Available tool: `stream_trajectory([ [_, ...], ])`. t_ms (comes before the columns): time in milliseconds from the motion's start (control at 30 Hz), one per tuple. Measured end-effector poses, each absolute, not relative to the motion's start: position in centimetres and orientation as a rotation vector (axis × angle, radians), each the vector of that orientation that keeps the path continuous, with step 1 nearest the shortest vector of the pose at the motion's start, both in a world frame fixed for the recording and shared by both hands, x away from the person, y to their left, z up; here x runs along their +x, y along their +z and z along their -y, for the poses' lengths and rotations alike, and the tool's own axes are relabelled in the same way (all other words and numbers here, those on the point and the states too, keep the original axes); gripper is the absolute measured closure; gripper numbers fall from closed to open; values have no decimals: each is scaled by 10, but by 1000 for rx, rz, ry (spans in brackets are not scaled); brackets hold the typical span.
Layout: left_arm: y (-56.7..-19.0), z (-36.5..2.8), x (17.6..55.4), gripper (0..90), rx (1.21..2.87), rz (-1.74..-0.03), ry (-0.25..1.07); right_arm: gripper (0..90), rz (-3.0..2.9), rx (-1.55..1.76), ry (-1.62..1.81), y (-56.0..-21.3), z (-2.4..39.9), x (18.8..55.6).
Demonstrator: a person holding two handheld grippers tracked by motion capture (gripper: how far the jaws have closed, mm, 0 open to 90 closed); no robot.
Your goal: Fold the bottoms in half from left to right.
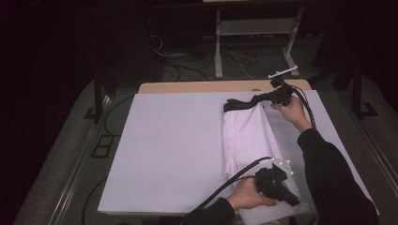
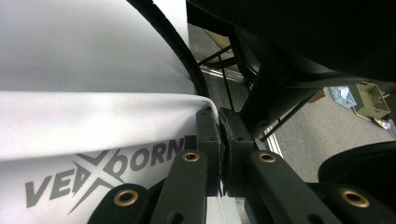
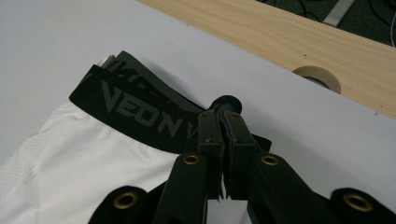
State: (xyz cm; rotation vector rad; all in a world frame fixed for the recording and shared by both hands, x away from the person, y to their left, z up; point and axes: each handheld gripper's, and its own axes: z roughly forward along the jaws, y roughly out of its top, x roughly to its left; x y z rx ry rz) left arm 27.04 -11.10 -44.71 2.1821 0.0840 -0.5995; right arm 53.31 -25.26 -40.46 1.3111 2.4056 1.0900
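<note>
We look down on a table (image 1: 155, 154) covered with a white sheet, a strip of bare wood showing along its far edge. On the right half of the table lie white shorts (image 1: 244, 140), stretched lengthwise from the far edge toward the near edge. Their black waistband (image 1: 241, 103) sits at the far end, and grey lettering runs along it in the right gripper view.

Our right tongs (image 1: 274, 96) are near the far right corner, held in our right hand (image 1: 293, 110). They are clenched on the right end of the waistband (image 3: 140, 112); in the right gripper view the two black jaws stand pressed together with the band pinched between them. Just beyond them a roll of tape (image 3: 317, 79) rests on the bare wood at the far edge.

Our left tongs (image 1: 293, 200) are at the near edge, toward the right corner, held in our left hand (image 1: 246, 194). They are clenched on the near hem of the shorts (image 2: 93, 121); in the left gripper view the jaws meet on a fold of white cloth, and grey printed lettering (image 2: 102, 172) shows on the fabric just beside them.

The cloth between the two tongs lies mostly flat with long creases. A dark sleeve (image 1: 328, 173) crosses the right edge of the table.
</note>
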Motion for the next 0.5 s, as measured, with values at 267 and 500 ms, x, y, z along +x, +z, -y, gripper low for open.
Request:
stream_trajectory([
  [267, -452, 121, 273, 865, 2184, -97, -618, 861, -2405, 1314, 1075, -406, 258, 533],
  [500, -452, 119, 275, 635, 2154, -141, -614, 685, -2363, 1372, 1104, -406, 265, 530],
])
